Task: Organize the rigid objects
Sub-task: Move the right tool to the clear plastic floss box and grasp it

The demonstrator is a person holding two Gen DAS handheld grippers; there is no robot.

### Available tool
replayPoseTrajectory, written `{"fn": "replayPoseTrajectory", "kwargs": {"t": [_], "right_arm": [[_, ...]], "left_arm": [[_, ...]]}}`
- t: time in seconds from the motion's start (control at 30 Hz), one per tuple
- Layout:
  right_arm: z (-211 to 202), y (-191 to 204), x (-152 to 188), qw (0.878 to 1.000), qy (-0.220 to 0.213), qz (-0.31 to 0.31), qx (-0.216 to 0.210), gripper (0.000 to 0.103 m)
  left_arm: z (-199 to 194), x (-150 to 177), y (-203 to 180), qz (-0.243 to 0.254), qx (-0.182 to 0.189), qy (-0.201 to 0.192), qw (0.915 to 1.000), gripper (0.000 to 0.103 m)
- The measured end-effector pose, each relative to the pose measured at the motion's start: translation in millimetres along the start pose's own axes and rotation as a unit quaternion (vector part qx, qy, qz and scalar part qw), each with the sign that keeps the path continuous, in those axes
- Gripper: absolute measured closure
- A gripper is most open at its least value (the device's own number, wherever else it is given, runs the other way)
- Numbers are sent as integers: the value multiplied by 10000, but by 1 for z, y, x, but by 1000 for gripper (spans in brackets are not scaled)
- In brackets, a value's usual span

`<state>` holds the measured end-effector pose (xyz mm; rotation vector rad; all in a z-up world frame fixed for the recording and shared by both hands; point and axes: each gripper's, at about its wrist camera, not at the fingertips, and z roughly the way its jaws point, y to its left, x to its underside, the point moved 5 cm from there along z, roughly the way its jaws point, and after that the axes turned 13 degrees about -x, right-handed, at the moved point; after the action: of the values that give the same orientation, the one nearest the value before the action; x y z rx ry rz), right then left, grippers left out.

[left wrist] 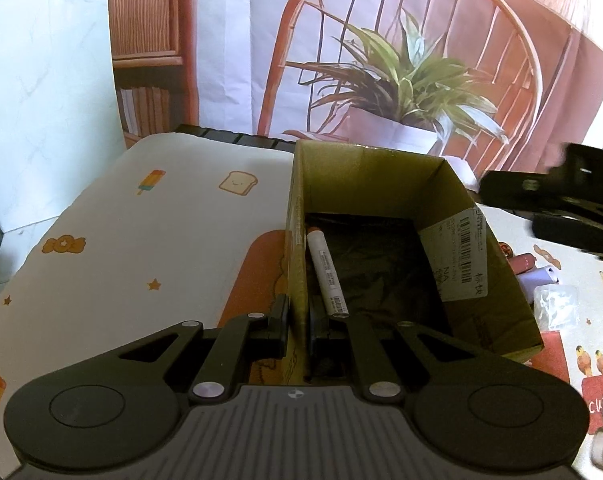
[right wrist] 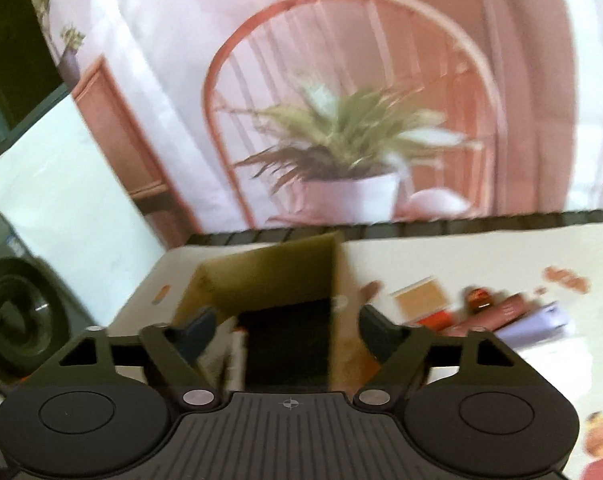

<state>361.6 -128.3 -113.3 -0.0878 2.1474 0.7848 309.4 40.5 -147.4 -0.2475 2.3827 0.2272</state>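
An open cardboard box (left wrist: 497, 312) stands on the table, with a white marker pen (left wrist: 327, 274) lying inside along its left wall. My left gripper (left wrist: 299, 320) is shut on the box's left wall, one finger outside and one inside. My right gripper (right wrist: 287, 326) is open and empty above the box (right wrist: 269, 276); this view is blurred. The marker (right wrist: 237, 354) shows there too. The right gripper also appears in the left wrist view (left wrist: 561, 212), beyond the box's right side.
Several small items lie on the patterned tablecloth (left wrist: 121, 240) right of the box: a pink tube (left wrist: 523, 262), a white roll (left wrist: 539, 276) and a clear plastic piece (left wrist: 555, 306). They show blurred in the right wrist view (right wrist: 509, 312). A printed backdrop hangs behind.
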Motion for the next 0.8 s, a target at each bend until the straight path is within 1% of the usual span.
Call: {"fn": "replayPoseTrajectory", "kwargs": {"t": [0.03, 0.1, 0.3, 0.5, 0.63, 0.8], "right_arm": [[-5, -5, -1, 9999, -51, -33, 94, 15], [-14, -13, 0, 9997, -140, -81, 187, 13], [-38, -48, 13, 9977, -283, -141, 593, 0], [-52, -92, 40, 9923, -204, -95, 1217, 0], [-57, -110, 61, 9870, -211, -324, 1562, 0], [-54, -124, 80, 9829, -147, -454, 1778, 0]], "left_arm": [[0, 0, 0, 9, -9, 4, 10000, 92], [0, 0, -1, 31, -25, 0, 10000, 92], [0, 0, -2, 114, -79, -13, 9999, 92], [0, 1, -3, 142, -115, -24, 9998, 92], [0, 1, -4, 199, -155, -48, 9997, 92], [-1, 1, -4, 172, -145, -36, 9997, 92]]}}
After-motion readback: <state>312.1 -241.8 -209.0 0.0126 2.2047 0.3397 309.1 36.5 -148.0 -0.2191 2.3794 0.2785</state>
